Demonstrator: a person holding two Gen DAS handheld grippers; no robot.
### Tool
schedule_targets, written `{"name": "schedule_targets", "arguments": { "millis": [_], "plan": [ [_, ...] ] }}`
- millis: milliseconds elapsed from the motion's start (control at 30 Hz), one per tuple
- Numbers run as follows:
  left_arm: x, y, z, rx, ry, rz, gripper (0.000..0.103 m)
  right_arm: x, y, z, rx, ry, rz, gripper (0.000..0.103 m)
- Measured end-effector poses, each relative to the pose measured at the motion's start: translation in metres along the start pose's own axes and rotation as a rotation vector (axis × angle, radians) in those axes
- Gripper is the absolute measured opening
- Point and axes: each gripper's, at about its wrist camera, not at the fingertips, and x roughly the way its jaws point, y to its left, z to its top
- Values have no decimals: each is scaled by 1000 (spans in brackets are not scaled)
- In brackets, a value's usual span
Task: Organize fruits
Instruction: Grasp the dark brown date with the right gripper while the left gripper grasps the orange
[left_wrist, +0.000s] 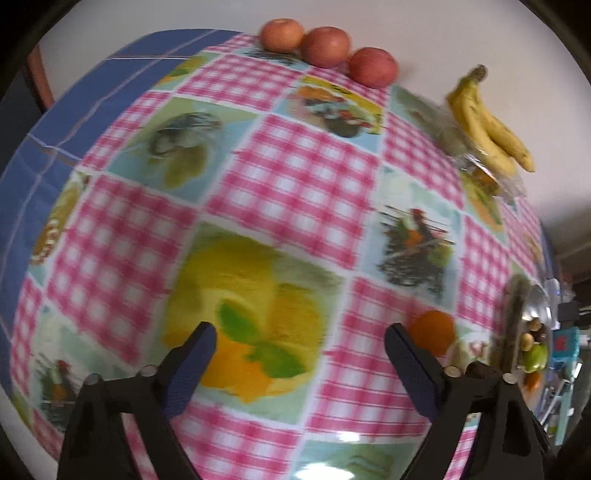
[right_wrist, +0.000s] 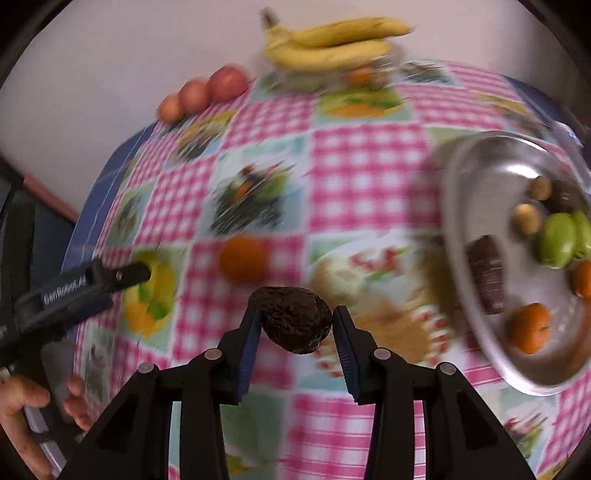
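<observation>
My right gripper (right_wrist: 297, 314) is shut on a dark, wrinkled avocado (right_wrist: 295, 321), just above the fruit-print checked tablecloth (right_wrist: 369, 173). A loose orange (right_wrist: 242, 258) lies on the cloth beyond it. My left gripper (left_wrist: 300, 330) stands open over the cloth with nothing between its fingers, and the same orange (left_wrist: 432, 332) sits just outside its right finger. Three red apples (left_wrist: 327, 46) line the far edge, with a bunch of bananas (left_wrist: 487, 125) to their right.
A metal tray (right_wrist: 454, 184) at the right holds oranges (right_wrist: 530, 326), green fruit (right_wrist: 557, 240), small brown fruits and a dark fruit (right_wrist: 485, 273). Clear plastic lies under the bananas. A white wall backs the table, and a hand (right_wrist: 22, 402) holds the left gripper's handle.
</observation>
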Motion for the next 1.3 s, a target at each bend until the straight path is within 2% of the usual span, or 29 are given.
{"name": "schedule_targets", "arguments": {
  "millis": [167,300,500,600,667,900,1100,1300],
  "plan": [
    [6,-34,0,46,0,-103,82,-20,-31,7,45,-71,-24,41],
    [8,-54,-6,81,5,-147,80,-27,-47,10,78,-94,-19,41],
    [22,-75,-13,112,37,-162,61,-30,-62,11,83,-103,-22,41],
    [26,-79,-13,108,45,-170,49,-34,-67,12,87,-116,-12,34],
    [28,-82,-14,109,51,-182,42,-37,-71,11,90,-123,-6,34],
    [26,-80,-14,87,46,-158,40,-35,-76,12,92,-109,2,34],
    [10,-60,-10,39,12,-153,40,-19,-63,8,40,-43,15,34],
    [6,-58,-10,28,4,-164,40,-16,-59,7,14,-47,-19,41]
  ]
}}
